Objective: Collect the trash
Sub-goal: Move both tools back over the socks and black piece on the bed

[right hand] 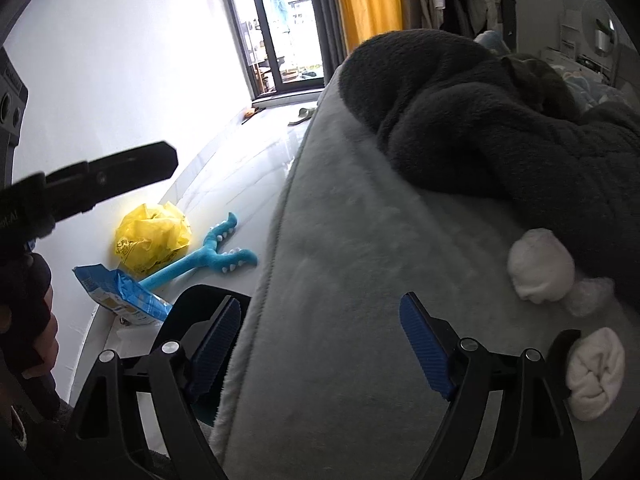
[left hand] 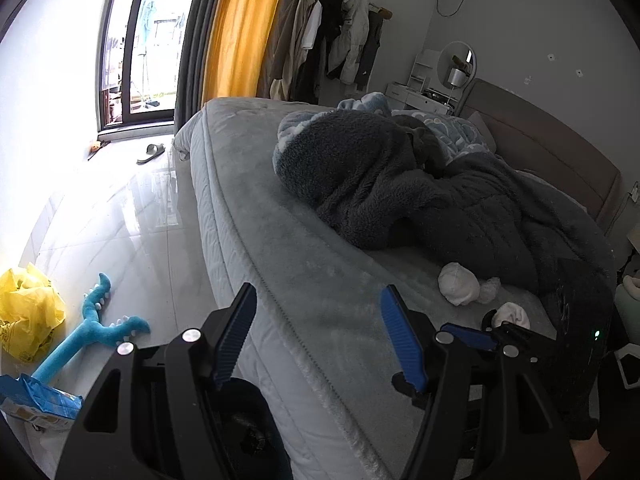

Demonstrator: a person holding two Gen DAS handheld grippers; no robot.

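Both grippers are held over the near edge of the bed, nothing gripped. The left gripper is kept with its jaws apart and empty; the right gripper is spread wide, also empty. The trash is found on the floor to the left of the bed: a crumpled yellow plastic bag by the wall and a blue wrapper nearer, with a blue plush toy between them.

Crumpled yellow bag – floor, beside wall; blue packet near
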